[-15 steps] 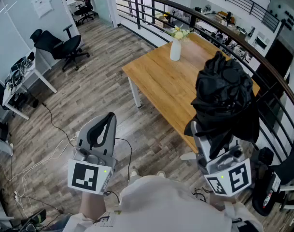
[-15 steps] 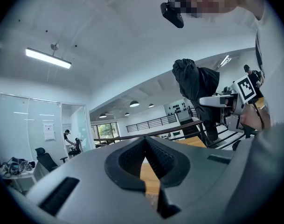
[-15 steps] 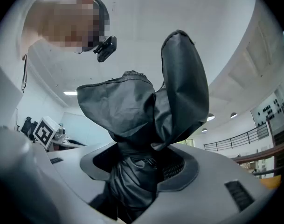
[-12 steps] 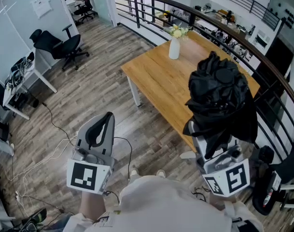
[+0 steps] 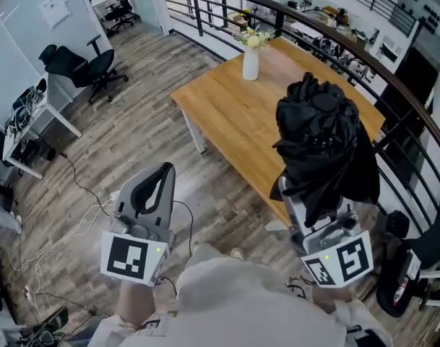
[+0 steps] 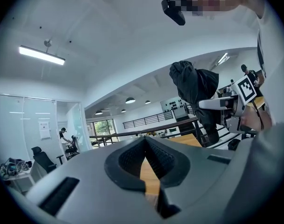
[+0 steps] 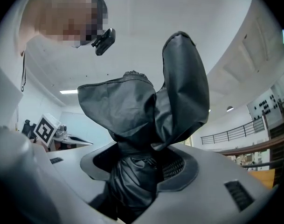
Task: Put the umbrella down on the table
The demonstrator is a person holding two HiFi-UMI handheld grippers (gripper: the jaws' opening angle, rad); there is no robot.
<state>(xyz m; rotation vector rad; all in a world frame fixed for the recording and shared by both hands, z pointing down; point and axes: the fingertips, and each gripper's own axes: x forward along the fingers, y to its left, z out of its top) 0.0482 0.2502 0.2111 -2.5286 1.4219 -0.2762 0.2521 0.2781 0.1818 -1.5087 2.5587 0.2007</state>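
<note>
One step left: my right hand-held gripper [image 5: 312, 207], clamped on the umbrella [image 5: 324, 139], must lower it onto the counter [image 5: 230, 110].

We count one umbrella [image 5: 324, 143], one table [image 5: 227, 118], one vase [image 5: 251, 63] near its far edge, one left gripper [image 5: 153, 190], one right gripper [image 7: 140, 168].

Mezzanine office with a wood-plank floor [image 5: 133, 136]
A curved black railing [image 5: 299, 19] runs behind; black office chairs [image 5: 97, 67] stand by a white desk [image 5: 42, 114] at left.
</note>
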